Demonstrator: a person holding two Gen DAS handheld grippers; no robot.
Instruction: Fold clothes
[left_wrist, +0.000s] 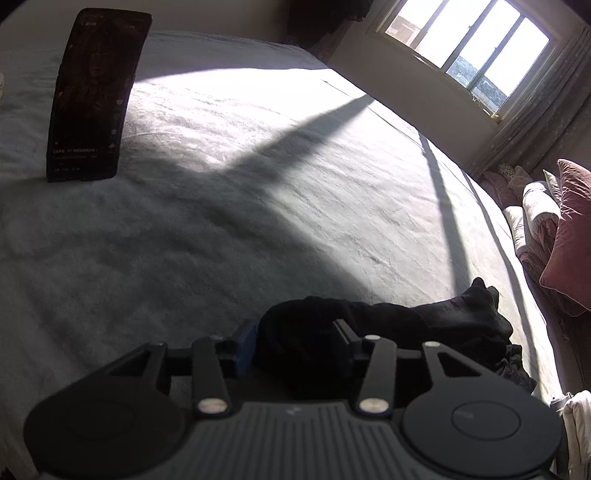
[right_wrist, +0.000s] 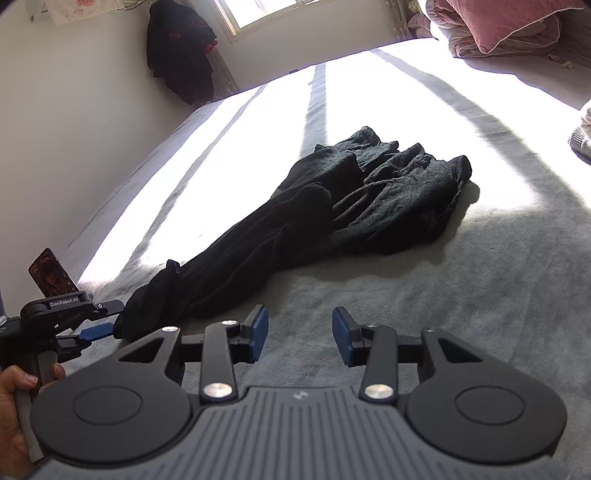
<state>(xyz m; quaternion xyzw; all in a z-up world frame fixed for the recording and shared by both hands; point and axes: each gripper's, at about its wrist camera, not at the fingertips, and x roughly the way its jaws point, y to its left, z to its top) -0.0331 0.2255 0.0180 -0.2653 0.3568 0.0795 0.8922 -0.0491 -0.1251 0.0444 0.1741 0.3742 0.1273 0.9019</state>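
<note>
Left wrist view: the left tongs (left_wrist: 295, 341) stand at 6 o'clock, spread; the narrow end of a black garment (left_wrist: 388, 332) lies between the 2 blue pads, which stand apart on either side and do not visibly pinch it; whether cloth touches a pad cannot be told in the shadow. The garment runs off toward 3 o'clock across the grey bed cover (left_wrist: 221, 229), partly in sun, partly in shade. A dark phone (left_wrist: 96, 96) stands upright on the cover at 10 o'clock. A window (left_wrist: 469, 48) sits at 1 o'clock; pink bedding (left_wrist: 569, 236) is piled at 3 o'clock beside the bed.

Right wrist view: the right tongs (right_wrist: 300, 334) stand at 6 o'clock, spread, with only bare bed cover (right_wrist: 461, 295) between the pads; they hold nothing. The black garment (right_wrist: 332, 206) lies bunched at the centre, broad and creased toward 2 o'clock, tapering to a narrow end at 8 o'clock. That narrow end meets the left tongs (right_wrist: 107, 326), seen from the side at 9 o'clock. A hand (right_wrist: 18, 406) grips the left handle at 8 o'clock. The phone (right_wrist: 51, 273) shows above the left tongs. Dark clothes (right_wrist: 181, 48) hang on the wall at 11 o'clock; pink bedding (right_wrist: 506, 22) lies at 1 o'clock.
</note>
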